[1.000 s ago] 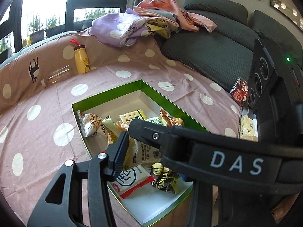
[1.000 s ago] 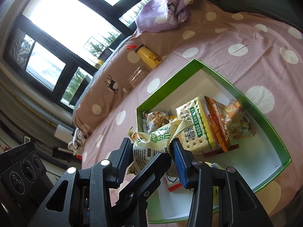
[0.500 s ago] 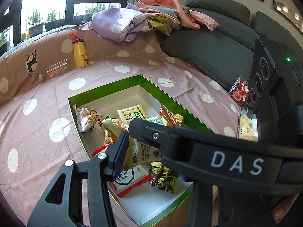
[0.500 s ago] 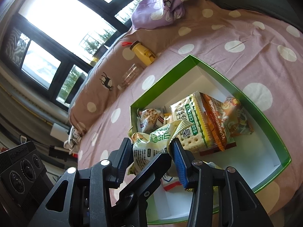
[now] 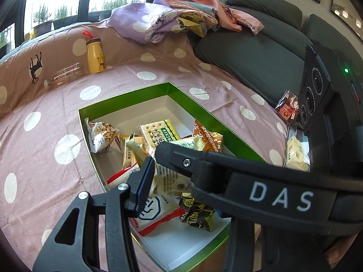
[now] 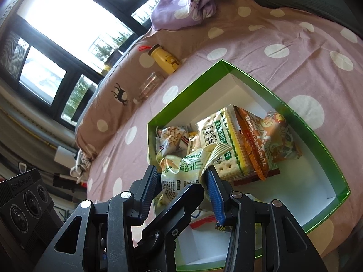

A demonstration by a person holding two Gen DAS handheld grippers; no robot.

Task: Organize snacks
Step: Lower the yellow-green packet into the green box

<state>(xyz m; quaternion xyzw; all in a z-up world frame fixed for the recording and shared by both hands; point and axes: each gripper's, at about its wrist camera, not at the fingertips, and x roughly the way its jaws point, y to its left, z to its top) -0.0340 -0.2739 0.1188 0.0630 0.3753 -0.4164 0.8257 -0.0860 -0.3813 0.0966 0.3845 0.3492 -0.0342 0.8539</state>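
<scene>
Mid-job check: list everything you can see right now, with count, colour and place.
Box: 1, green outside, white inside, open on the spotted cover.
Held packet: 1, cream-green, above the box, gripped by both grippers.
Cracker pack: 1, green-yellow, in box.
Orange packet: 1, in box beside crackers.
Peanut packet: 1, white, box's far-left corner.
Red-white packet: 1, box's near end.
Dark packet: 1, beside it.
Bottle: 1, yellow, on cover.
Glass: 1, clear, lying beside bottle.
Clothes: pile, purple-pink, on the sofa.
Left gripper: black, shut on packet.
Right gripper: black, blue pad, shut on packet.
</scene>
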